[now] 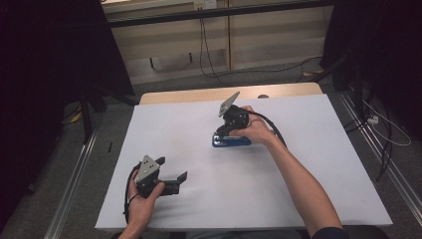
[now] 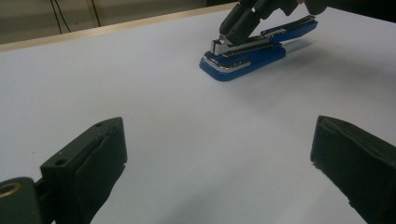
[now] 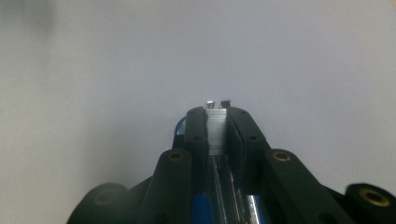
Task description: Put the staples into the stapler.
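High view: white tabletop [image 1: 298, 199], blue stapler with chrome metal top [image 1: 231, 141] lies flat a bit past centre, toward the far edge, well clear of all corners. Right gripper [image 1: 224, 130], black two-jaw unit with grey three-cornered plate, comes down onto the stapler's left end; person's right hand [image 1: 259, 130] wraps its body.

Right gripper view: jaws narrow, pads clamped on either side of a silver strip of staples [image 3: 217, 130] at the stapler's front, blue body just visible below.

Left gripper view: same grip seen from across the table, right gripper's jaws tilted down onto the stapler's chrome nose, stapler base flat on the tabletop.

Left gripper [image 1: 174, 179], black with same grey plate, sits near the near-left corner of the tabletop, held in the left hand [image 1: 144, 199]. Jaws spread wide, nothing between them, bare tabletop below. Well apart from the stapler.
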The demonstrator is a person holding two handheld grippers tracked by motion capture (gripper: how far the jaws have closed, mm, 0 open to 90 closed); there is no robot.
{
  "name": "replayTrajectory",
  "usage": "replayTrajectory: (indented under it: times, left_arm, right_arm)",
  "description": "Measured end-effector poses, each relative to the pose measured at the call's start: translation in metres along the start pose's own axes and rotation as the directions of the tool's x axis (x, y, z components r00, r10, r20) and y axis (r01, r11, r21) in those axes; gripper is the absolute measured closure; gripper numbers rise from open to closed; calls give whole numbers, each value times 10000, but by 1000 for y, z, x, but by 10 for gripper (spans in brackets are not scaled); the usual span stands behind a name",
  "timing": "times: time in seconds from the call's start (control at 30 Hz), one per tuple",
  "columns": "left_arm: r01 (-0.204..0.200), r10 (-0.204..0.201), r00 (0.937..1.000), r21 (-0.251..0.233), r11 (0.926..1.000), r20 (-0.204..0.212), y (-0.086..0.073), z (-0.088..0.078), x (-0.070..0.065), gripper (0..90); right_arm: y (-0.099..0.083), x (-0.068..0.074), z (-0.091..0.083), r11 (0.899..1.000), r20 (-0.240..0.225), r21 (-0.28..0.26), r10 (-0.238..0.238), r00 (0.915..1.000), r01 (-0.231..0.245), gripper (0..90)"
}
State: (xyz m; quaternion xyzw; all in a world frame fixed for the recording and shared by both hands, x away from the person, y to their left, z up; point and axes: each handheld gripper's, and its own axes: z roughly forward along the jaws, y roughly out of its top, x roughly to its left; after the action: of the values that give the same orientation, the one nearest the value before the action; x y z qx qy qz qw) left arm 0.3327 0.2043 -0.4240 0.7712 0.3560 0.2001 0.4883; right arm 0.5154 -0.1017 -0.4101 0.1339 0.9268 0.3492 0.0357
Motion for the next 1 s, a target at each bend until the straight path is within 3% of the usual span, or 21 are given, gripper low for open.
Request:
replayTrajectory:
  times: [1.0]
  left_arm:
    - [-12,11,10000,-29,10000,-73,0,0,0,38]
  right_arm:
    - [-1,-2,2,9984,119,325,-474,9988,470,793]
